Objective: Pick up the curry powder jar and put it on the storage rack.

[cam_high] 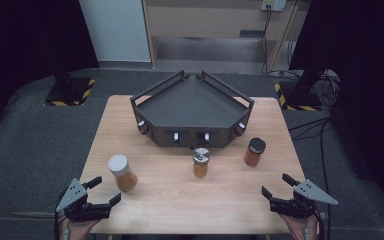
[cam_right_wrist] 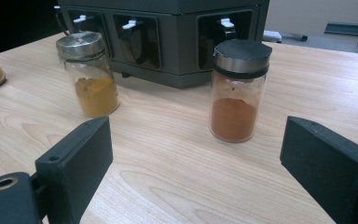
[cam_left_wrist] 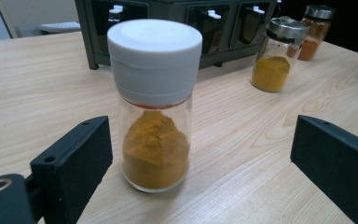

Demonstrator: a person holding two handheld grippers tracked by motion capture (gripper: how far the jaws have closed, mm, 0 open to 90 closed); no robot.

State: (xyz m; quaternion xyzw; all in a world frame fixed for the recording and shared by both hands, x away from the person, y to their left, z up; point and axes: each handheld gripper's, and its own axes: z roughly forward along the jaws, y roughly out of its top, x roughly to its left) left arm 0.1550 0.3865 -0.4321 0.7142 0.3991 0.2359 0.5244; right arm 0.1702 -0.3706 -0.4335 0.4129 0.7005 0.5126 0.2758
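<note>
Jaws of both grippers stand apart, empty; left gripper [cam_high: 103, 191] sits just short of the white-lid jar [cam_left_wrist: 154, 107], upright, dead ahead between its jaws; right gripper [cam_high: 275, 186] faces the black-lid jar [cam_right_wrist: 236, 91], upright, farther off; left is nearer.

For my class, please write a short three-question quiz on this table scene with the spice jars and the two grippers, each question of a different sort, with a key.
1. True or false: the left gripper is shut on the white-lidded jar.
2. Multiple choice: which jar stands nearest ahead of the right gripper? A. the white-lidded jar B. the silver-lidded jar C. the black-lidded jar
3. Fill in: behind the three jars on the wooden table stands a dark grey ____ with white levers along its front.

Key: 1 false, its fingers stand open and apart from the glass; 2 C; 3 rack.
</note>
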